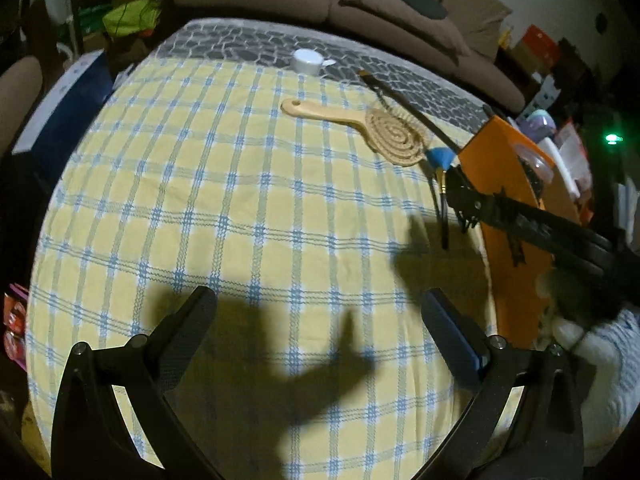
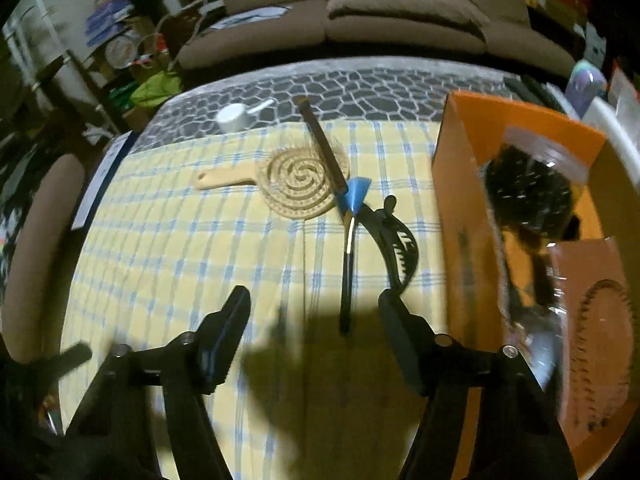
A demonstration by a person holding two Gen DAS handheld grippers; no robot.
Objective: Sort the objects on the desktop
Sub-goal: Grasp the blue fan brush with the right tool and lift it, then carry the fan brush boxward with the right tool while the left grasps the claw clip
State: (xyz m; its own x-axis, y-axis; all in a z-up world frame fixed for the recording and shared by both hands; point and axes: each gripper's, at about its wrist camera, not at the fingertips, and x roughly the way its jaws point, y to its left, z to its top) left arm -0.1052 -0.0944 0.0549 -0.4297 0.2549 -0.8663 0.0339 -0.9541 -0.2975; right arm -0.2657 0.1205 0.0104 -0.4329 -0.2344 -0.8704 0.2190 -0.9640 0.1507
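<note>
Your right gripper (image 2: 314, 328) hovers with fingers apart over the blue-tipped brush (image 2: 349, 248), lying near the desk's right edge beside the orange box (image 2: 460, 216). It looks light, thin and prone to roll; pinch its dark handle mid-length. Your left gripper (image 1: 320, 320) is also spread, empty.

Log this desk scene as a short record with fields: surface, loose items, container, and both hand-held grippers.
surface: yellow checked cloth
loose items: wooden spiral brush, blue fan brush, long brown stick, black hair claw, white scoop
container: orange box, right of the cloth, already holding dark items
left hand-held gripper: open, empty
right hand-held gripper: open, empty, fan brush handle ahead
</note>
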